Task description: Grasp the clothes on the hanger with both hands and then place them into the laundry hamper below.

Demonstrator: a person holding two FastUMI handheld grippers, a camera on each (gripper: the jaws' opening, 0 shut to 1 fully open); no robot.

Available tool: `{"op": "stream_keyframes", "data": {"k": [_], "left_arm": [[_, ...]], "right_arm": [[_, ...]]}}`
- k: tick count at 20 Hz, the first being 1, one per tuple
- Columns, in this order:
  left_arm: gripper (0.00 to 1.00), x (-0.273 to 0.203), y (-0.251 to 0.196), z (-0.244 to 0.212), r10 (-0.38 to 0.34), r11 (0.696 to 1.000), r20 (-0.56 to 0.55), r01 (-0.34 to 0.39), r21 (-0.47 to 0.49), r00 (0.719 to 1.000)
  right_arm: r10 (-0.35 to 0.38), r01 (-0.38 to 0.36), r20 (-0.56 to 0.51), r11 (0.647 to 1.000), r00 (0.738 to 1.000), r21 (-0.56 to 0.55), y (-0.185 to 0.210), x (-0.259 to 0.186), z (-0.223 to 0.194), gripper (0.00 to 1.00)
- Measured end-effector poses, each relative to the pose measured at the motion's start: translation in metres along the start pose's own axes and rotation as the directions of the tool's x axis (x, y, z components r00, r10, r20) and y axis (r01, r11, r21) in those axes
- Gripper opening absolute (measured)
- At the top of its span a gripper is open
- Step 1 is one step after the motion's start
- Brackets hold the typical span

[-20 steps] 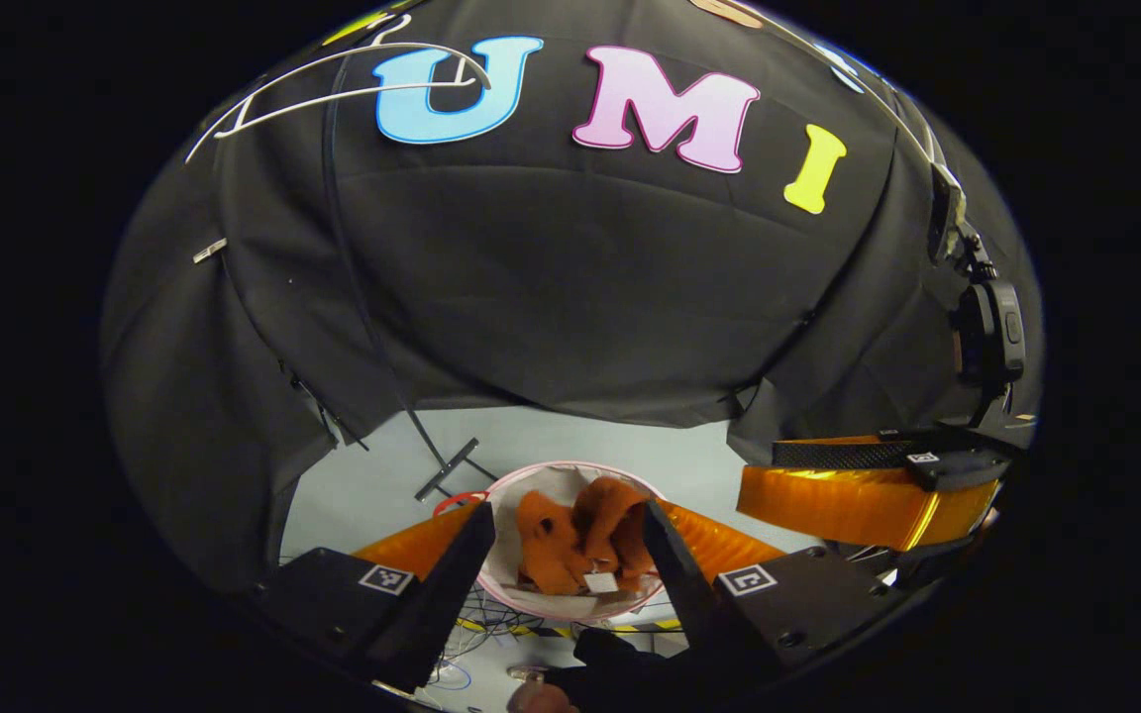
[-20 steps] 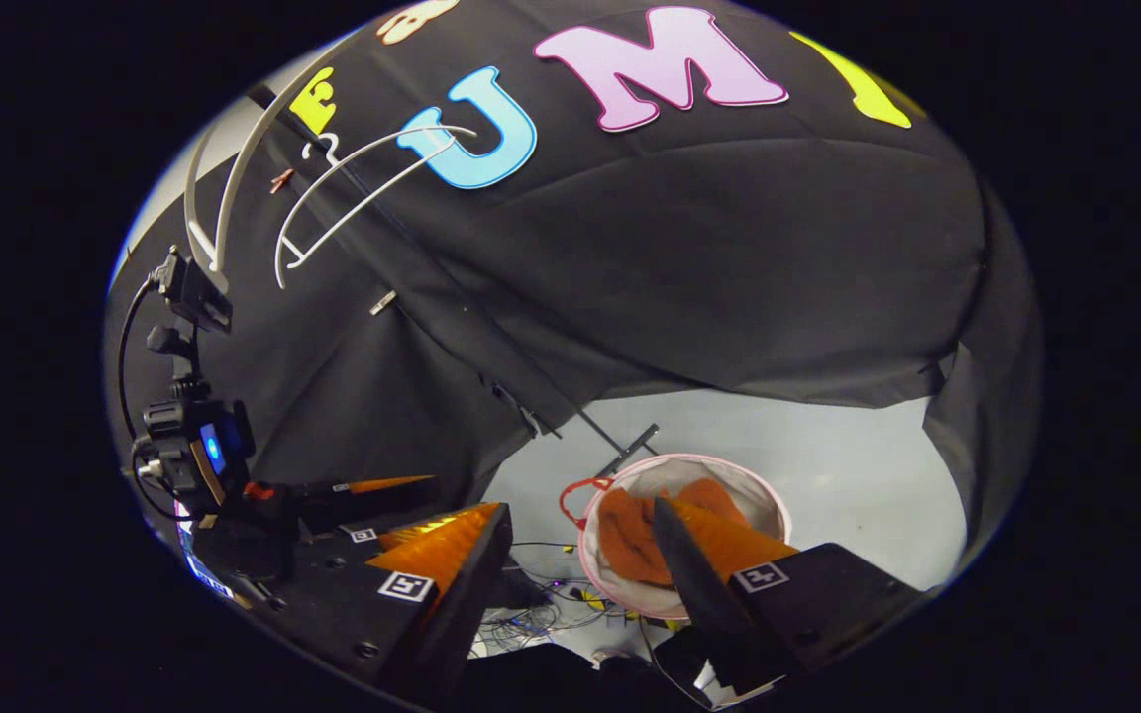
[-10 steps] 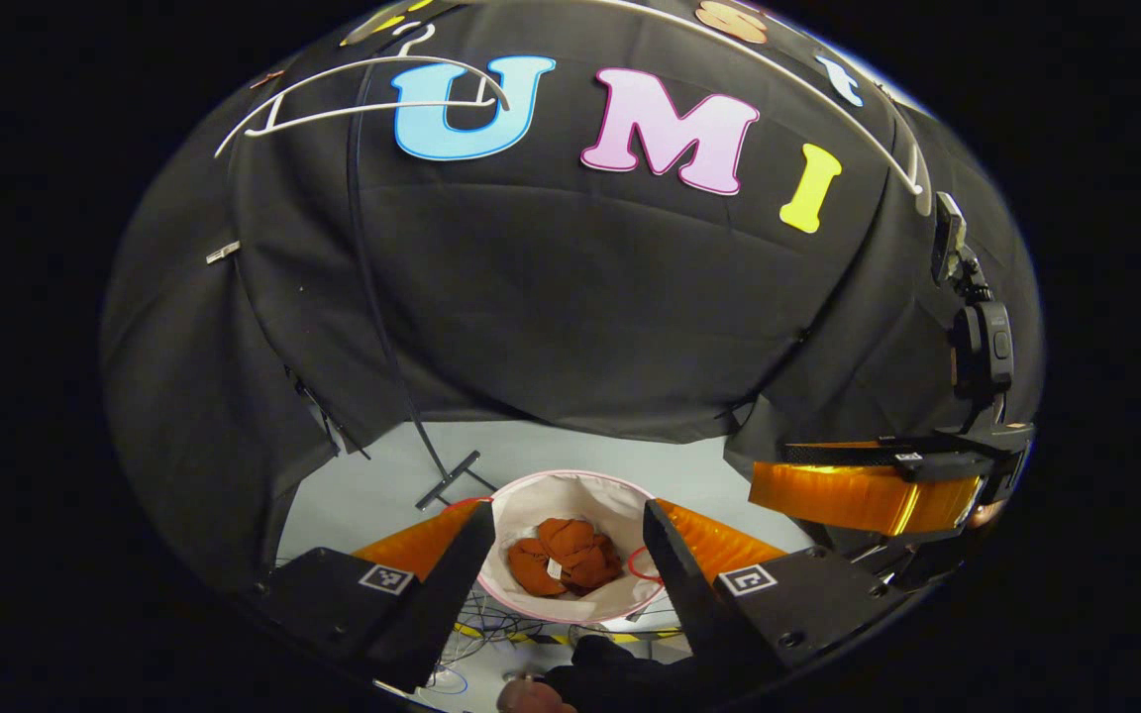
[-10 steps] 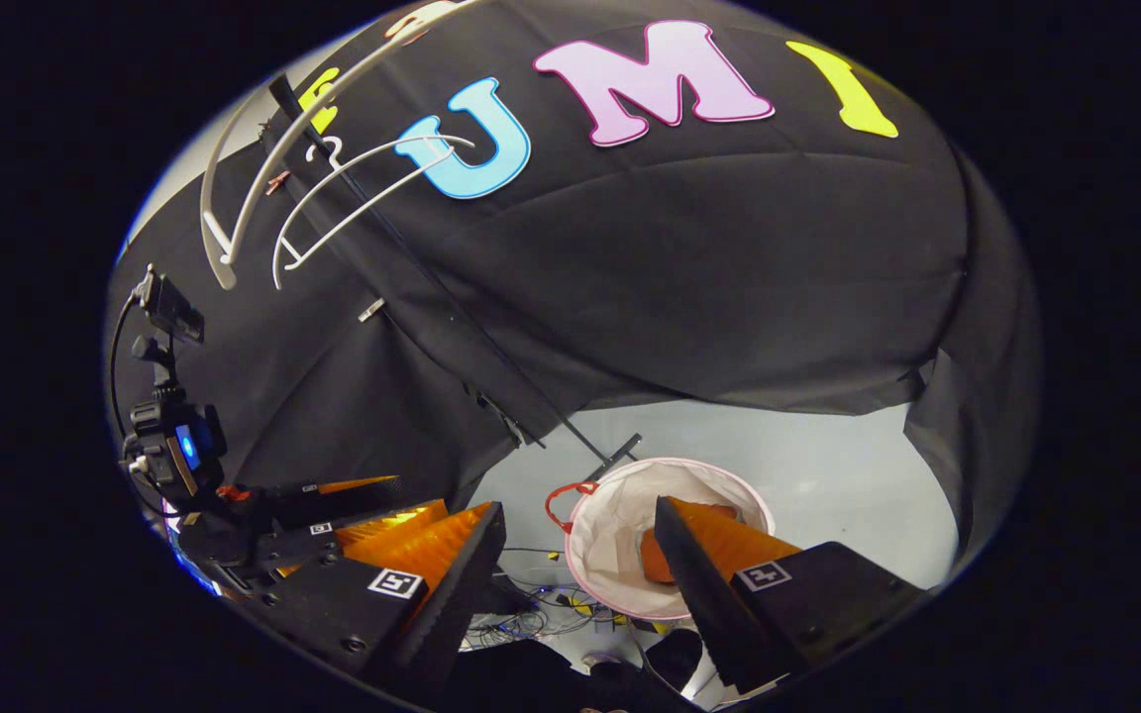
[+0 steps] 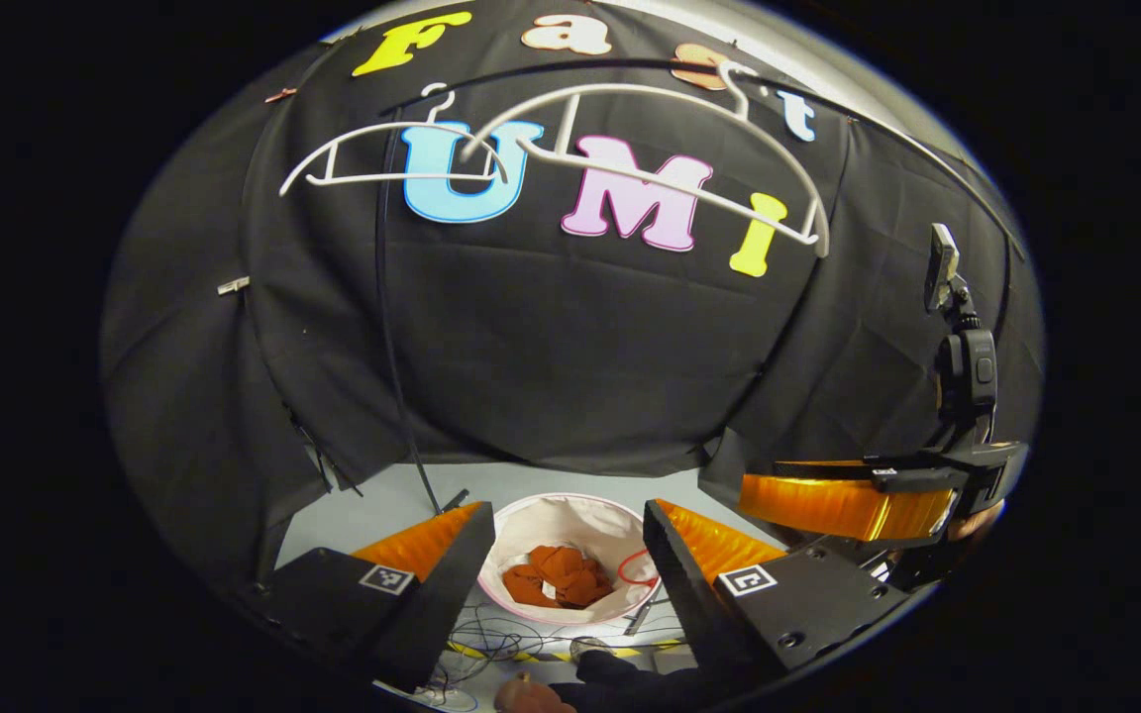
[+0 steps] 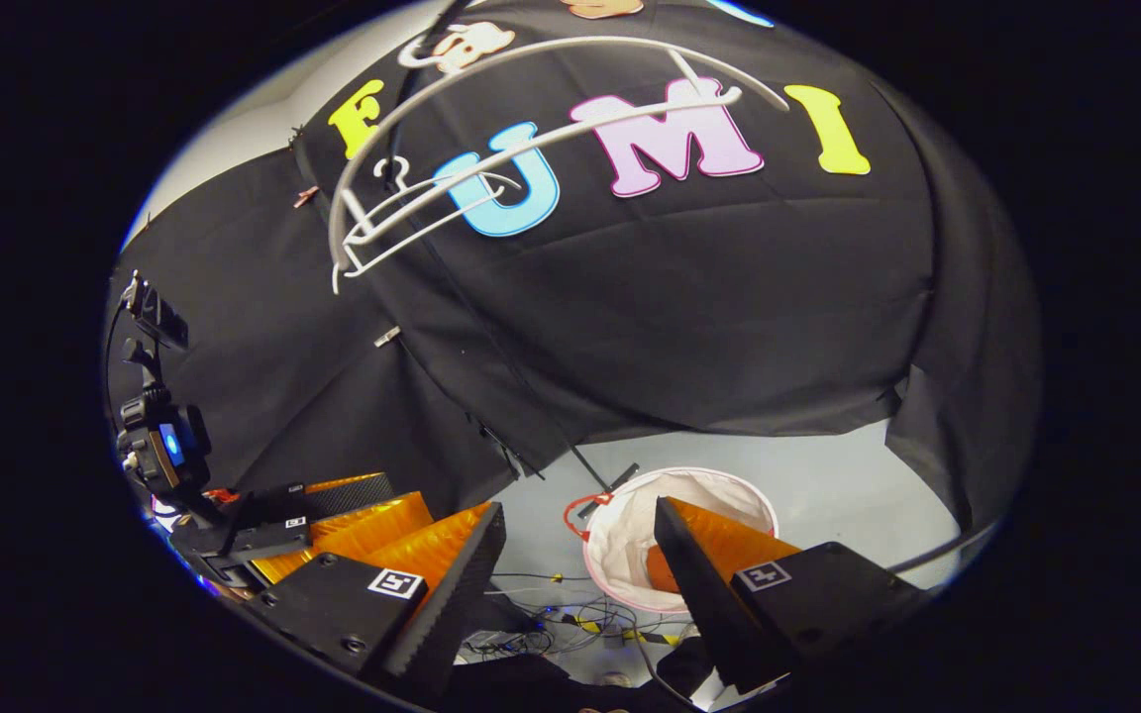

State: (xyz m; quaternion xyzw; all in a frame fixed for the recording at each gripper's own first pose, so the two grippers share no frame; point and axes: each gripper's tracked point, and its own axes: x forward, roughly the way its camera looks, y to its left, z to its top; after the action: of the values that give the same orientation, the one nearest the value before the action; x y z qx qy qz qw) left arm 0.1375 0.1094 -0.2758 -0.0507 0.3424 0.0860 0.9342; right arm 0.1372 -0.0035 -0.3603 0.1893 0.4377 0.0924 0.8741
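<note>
The left gripper [image 5: 563, 584] is held high above the floor and tipped downward, its two fingers spread wide with nothing gripped between them. Directly below, framed in the gap between those fingers, the laundry hamper [image 5: 531, 525] is seen from above, round, white-walled and open-mouthed. The orange clothes [image 5: 556, 587] are found at its bottom, crumpled into a heap with no clear long axis, a small pale tag showing on top. To the right of the left gripper, at about the same height, the other tool is seen side-on with its orange finger lying level.

The right gripper [image 6: 580, 594] is likewise held up and angled down, its fingers set wide apart and empty. The hamper [image 6: 630, 540] lies beyond its right finger, which covers part of the basket; a small patch of the orange clothes [image 6: 659, 574] is seen just beside that finger. A red loop handle [image 6: 575, 510] is seen on the hamper's rim.

High above both grippers, two bare white hangers [image 5: 630, 139] are hung from a rod against the black cloth wall [image 5: 551, 337]. Loose cables [image 5: 521, 634] are spread on the floor near the hamper.
</note>
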Motion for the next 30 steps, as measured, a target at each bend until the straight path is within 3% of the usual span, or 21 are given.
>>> {"op": "stream_keyframes", "data": {"k": [8,13,17,25,27,28,30], "left_arm": [[0.95,-0.111,0.013,-0.027,-0.096,0.994,0.084,0.091,0.059,0.992],[0.95,-0.158,-0.001,-0.004,-0.154,0.987,0.187,0.141,0.079,0.970],[0.95,-0.206,-0.011,0.031,-0.204,0.977,0.296,0.175,0.122,0.933],[0.92,-0.277,-0.036,0.099,-0.254,0.964,0.507,0.173,0.201,0.824],[0.98,-0.286,-0.035,0.111,-0.251,0.965,0.534,0.164,0.205,0.808],[0.92,-0.291,-0.034,0.116,-0.244,0.966,0.547,0.152,0.208,0.801],[0.99,-0.297,-0.032,0.126,-0.232,0.968,0.574,0.129,0.215,0.785]], "right_arm": [[-0.067,0.064,0.106,0.998,0.992,0.029,0.059,-0.086,-0.057,1.00],[-0.093,0.091,0.213,0.996,0.973,0.019,0.079,-0.141,-0.048,0.99],[-0.093,0.097,0.362,0.995,0.928,0.008,0.099,-0.188,-0.006,0.98],[-0.023,0.094,0.582,0.991,0.813,-0.093,0.147,-0.256,0.064,1.00],[-0.008,0.105,0.605,0.987,0.797,-0.125,0.154,-0.265,0.074,0.98],[-0.006,0.119,0.610,0.982,0.792,-0.145,0.156,-0.268,0.078,0.98],[0.008,0.132,0.636,0.976,0.771,-0.171,0.160,-0.277,0.087,1.00]]}}
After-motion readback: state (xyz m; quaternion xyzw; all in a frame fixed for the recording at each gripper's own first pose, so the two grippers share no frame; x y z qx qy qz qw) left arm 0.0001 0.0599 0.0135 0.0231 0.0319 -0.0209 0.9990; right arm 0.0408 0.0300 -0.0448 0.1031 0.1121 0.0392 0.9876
